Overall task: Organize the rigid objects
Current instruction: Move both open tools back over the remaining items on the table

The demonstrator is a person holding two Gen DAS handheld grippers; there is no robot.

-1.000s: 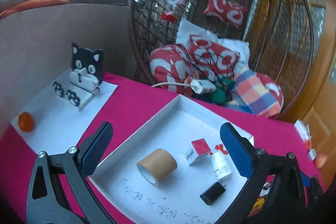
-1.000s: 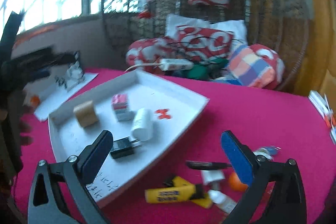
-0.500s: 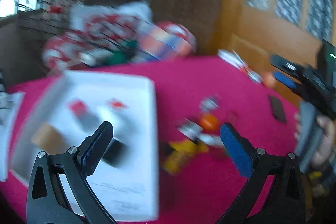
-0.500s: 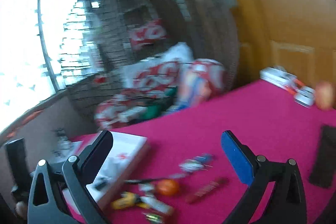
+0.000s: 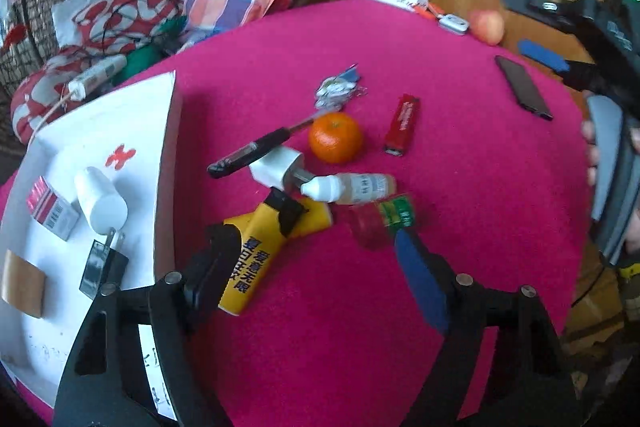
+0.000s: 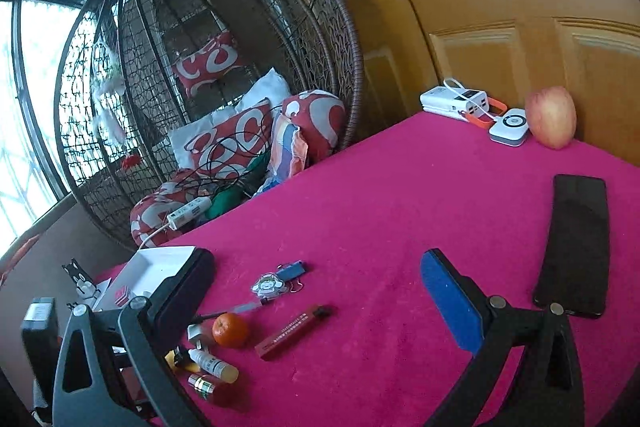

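Observation:
A white tray [image 5: 160,131] at the left holds a red-white box [image 5: 50,207], a white bottle [image 5: 100,201], a black plug [image 5: 102,269] and a brown tape roll [image 5: 22,285]. Loose on the pink cloth lie a yellow tube [image 5: 260,251], a dropper bottle [image 5: 348,189], a tangerine [image 5: 335,137], a red lighter-like bar [image 5: 404,125], a black pen [image 5: 256,151], a white adapter [image 5: 276,167], a red-green jar [image 5: 380,223] and a keychain [image 5: 338,87]. My left gripper [image 5: 316,267] is open just above the yellow tube. My right gripper [image 6: 320,291] is open and empty over the cloth.
A black phone [image 6: 576,243] lies at the right. An apple [image 6: 552,123], a power bank [image 6: 454,101] and a small white device [image 6: 510,127] stand at the far edge by the wooden door. A wicker hanging chair [image 6: 208,67] with cushions stands behind the table.
My left gripper has swung right from the tray to the pile of loose items. My right gripper has swung right and away, now facing the phone and the door.

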